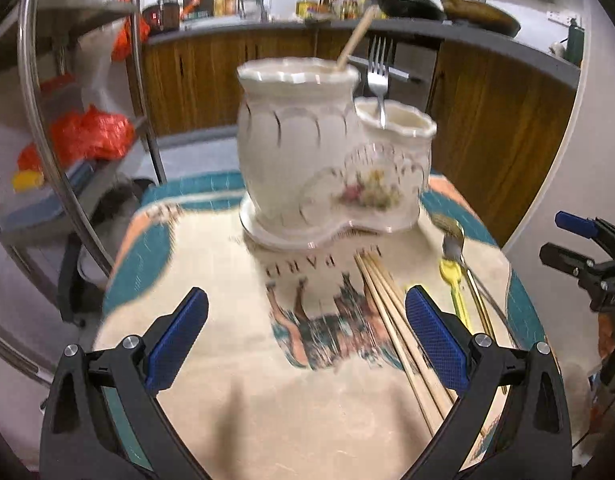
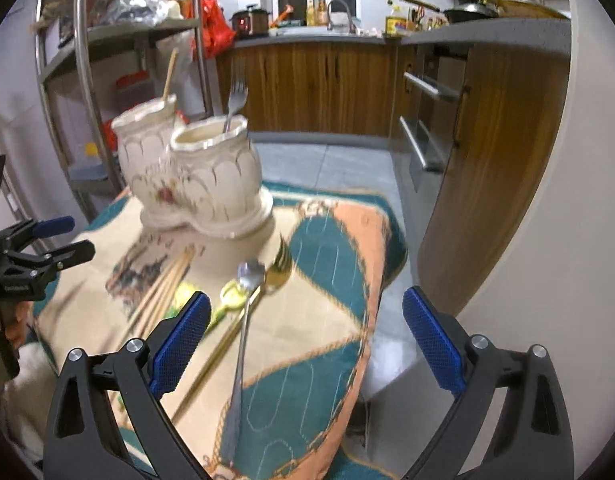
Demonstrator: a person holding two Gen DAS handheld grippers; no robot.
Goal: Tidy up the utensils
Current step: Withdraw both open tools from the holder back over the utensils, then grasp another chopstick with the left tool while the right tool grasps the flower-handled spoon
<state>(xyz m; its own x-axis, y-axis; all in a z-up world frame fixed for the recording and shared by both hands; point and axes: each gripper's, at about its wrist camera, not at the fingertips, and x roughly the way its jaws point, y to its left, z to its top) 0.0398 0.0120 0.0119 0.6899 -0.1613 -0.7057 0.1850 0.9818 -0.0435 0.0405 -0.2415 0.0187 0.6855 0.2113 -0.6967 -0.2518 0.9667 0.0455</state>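
A white ceramic two-pot utensil holder [image 1: 307,160] [image 2: 191,172] stands on a patterned cloth. A fork [image 1: 378,76] [image 2: 233,100] stands in its small pot and a wooden stick [image 1: 355,40] [image 2: 169,76] in its tall pot. Wooden chopsticks [image 1: 395,328] [image 2: 159,296], a yellow spoon [image 1: 453,292] [image 2: 227,300], a silver spoon [image 2: 243,344] [image 1: 453,246] and a gold utensil [image 2: 277,270] lie on the cloth. My left gripper [image 1: 307,340] is open and empty above the cloth, chopsticks by its right finger. My right gripper [image 2: 305,340] is open and empty above the silver spoon.
The cloth-covered table [image 2: 339,240] drops off to the floor on the right. A metal shelf rack [image 1: 67,120] with orange bags stands at the left. Wooden kitchen cabinets [image 2: 327,88] run along the back.
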